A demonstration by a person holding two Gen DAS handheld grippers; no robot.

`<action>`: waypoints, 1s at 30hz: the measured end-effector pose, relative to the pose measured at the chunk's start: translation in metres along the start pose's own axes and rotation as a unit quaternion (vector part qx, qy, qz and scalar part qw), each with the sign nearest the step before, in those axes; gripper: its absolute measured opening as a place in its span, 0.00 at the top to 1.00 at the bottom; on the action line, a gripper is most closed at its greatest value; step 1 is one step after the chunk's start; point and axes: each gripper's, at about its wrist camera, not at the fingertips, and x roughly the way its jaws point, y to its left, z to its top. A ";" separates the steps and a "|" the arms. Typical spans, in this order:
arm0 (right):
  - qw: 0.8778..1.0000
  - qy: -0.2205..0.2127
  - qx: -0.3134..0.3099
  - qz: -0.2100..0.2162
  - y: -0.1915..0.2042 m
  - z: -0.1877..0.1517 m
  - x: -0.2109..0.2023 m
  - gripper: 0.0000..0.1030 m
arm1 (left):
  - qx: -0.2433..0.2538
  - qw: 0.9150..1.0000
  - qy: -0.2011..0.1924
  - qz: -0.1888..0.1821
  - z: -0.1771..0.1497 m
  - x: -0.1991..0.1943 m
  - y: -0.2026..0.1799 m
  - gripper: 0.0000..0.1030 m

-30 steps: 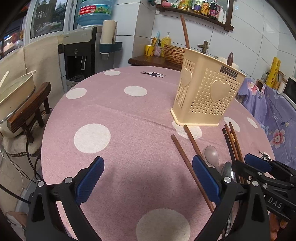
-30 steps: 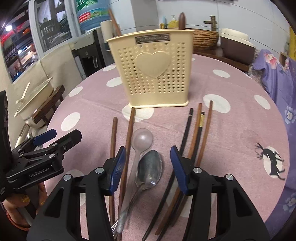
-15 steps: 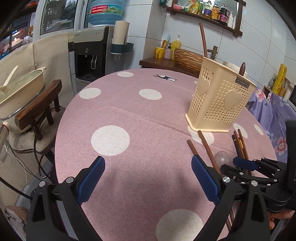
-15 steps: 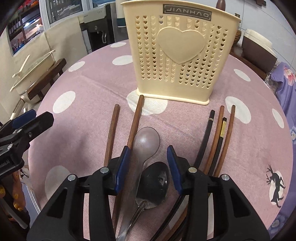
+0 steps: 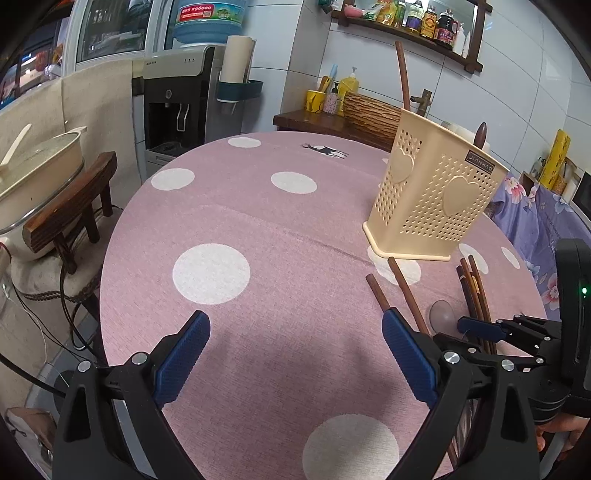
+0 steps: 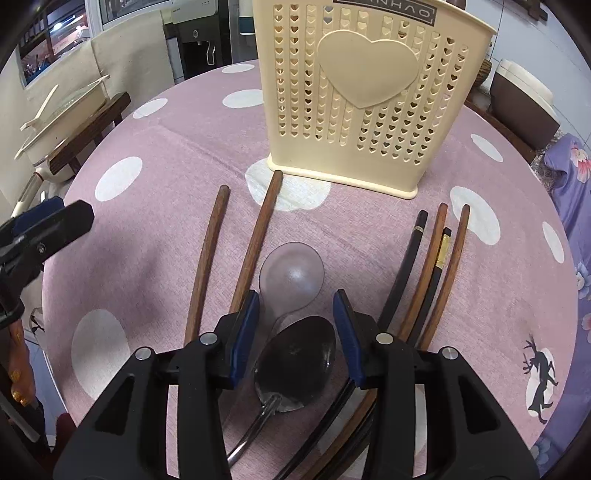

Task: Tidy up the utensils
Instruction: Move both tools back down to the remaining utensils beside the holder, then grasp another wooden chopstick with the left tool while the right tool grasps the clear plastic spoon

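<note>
Your left gripper idling wide, nothing between pads. Your right gripper dropping closer, narrowing since a moment ago, pads straddling metal spoon, not pinching yet. Holder waiting straight ahead of fingertips.

A pink cloth with white dots covers the round desk, and a small black deer figure is printed near its far edge. Left of the desk a cream pot rests on a dark wooden stool, with a water dispenser and its blue bottle standing against the tiled wall behind. Beyond the desk a wooden counter carries a yellow cup and a woven basket, a wall shelf holds bottles, and a purple floral cloth lies at the right.
</note>
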 end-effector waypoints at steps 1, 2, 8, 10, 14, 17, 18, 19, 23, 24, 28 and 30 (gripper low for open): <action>1.000 -0.001 -0.003 -0.004 0.003 0.001 0.001 0.59 | 0.001 1.000 0.001 -0.001 0.000 0.000 -0.001 0.10; 1.000 -0.001 -0.003 -0.007 0.004 0.002 0.001 0.59 | 0.002 1.000 0.001 0.000 -0.001 0.000 -0.002 0.10; 0.999 0.004 0.032 -0.020 0.006 0.006 0.003 0.59 | 0.006 1.000 0.000 0.001 -0.001 -0.001 -0.005 0.10; 0.999 0.002 0.042 -0.026 0.007 0.008 0.003 0.60 | 0.009 1.000 0.000 0.002 -0.001 0.000 -0.006 0.10; 0.998 -0.005 0.047 -0.028 0.008 0.012 0.007 0.66 | 0.009 1.000 0.003 0.003 0.000 0.003 -0.006 0.11; 0.998 -0.010 0.051 -0.019 0.005 0.014 0.009 0.67 | 0.010 1.000 0.009 0.005 0.000 0.006 -0.006 0.13; 0.998 -0.011 0.059 -0.009 0.002 0.015 0.009 0.67 | 0.010 1.000 0.011 0.004 0.000 0.007 -0.006 0.14; 0.998 -0.014 0.067 0.002 0.000 0.015 0.008 0.67 | 0.012 1.000 0.016 0.002 0.000 0.009 -0.007 0.15; 0.997 -0.054 0.063 0.000 -0.005 0.016 -0.005 0.67 | 0.017 0.999 0.039 -0.015 0.001 0.020 -0.012 0.26; 0.996 -0.065 0.061 -0.004 -0.005 0.016 -0.010 0.67 | 0.020 0.999 0.045 -0.019 0.002 0.023 -0.014 0.31; 0.992 -0.117 0.049 -0.025 -0.007 0.016 -0.035 0.67 | 0.035 0.996 0.068 -0.047 0.005 0.033 -0.030 0.42; 0.989 -0.133 0.046 -0.034 -0.008 0.016 -0.043 0.67 | 0.040 0.994 0.081 -0.064 0.006 0.039 -0.038 0.50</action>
